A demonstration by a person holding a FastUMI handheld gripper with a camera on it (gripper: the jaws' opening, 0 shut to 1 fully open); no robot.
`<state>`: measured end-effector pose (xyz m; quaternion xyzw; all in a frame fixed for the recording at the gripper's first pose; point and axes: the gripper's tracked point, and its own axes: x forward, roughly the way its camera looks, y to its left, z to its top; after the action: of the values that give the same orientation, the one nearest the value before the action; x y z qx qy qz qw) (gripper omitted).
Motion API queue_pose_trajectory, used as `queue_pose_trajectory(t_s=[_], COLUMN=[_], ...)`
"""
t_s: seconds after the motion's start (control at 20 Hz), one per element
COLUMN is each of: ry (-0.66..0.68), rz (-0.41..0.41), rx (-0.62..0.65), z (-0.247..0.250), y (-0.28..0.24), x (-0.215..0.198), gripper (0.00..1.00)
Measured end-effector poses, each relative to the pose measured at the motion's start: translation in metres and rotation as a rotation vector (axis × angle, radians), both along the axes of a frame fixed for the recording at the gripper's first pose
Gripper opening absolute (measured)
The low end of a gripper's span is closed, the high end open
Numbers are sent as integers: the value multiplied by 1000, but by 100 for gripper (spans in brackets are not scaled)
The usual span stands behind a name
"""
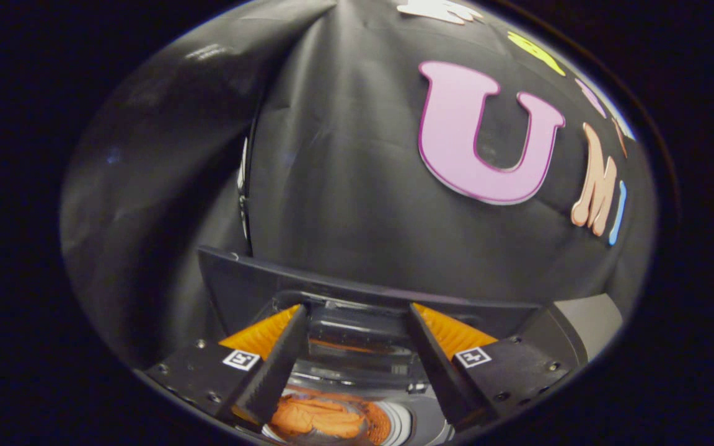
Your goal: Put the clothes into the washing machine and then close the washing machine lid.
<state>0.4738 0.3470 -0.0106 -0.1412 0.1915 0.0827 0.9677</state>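
**Orange clothes sitting in the drum, lid up, gripper empty**

So here's where things stand, using the washing machine [571, 325] as the anchor for everything.

The hand-held gripper [357, 319] is hanging right over the machine's top opening, looking down and forward. Its two fingers are spread wide apart and there's nothing between them, just open air with the machine's innards showing through the gap. Neither finger is touching anything I can make out.

The clothes [317, 418] are an orange bundle lying down inside the washing machine's drum [394, 421], which reads as a pale ribbed ring around the fabric. The bundle sits below the gripper, closer to the left finger than the right one. It looks crumpled rather than folded, but the view down there is tight, so I can't say how many pieces it is.

The washing machine lid [251, 288] is open, standing up at the back of the opening, beyond the fingertips. It's a dark panel, and the part between the fingers looks glassy with some orange reflected in it.

A bit of the machine's grey top corner pokes out past the right finger. Behind the machine it's just the booth's black cloth wall [338, 173], wrinkled and hanging close behind the raised lid.
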Motion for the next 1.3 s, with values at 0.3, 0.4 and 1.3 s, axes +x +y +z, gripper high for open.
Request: queue_pose_trajectory(t_s=[0.3, 0.4, 1.3], ry=[-25, 5, -30], rz=[37, 11, -57], rx=[-170, -123, 297], z=[-3, -10, 41], y=[-4, -12, 8], x=[-13, -16, 19], gripper=[100, 100, 98])
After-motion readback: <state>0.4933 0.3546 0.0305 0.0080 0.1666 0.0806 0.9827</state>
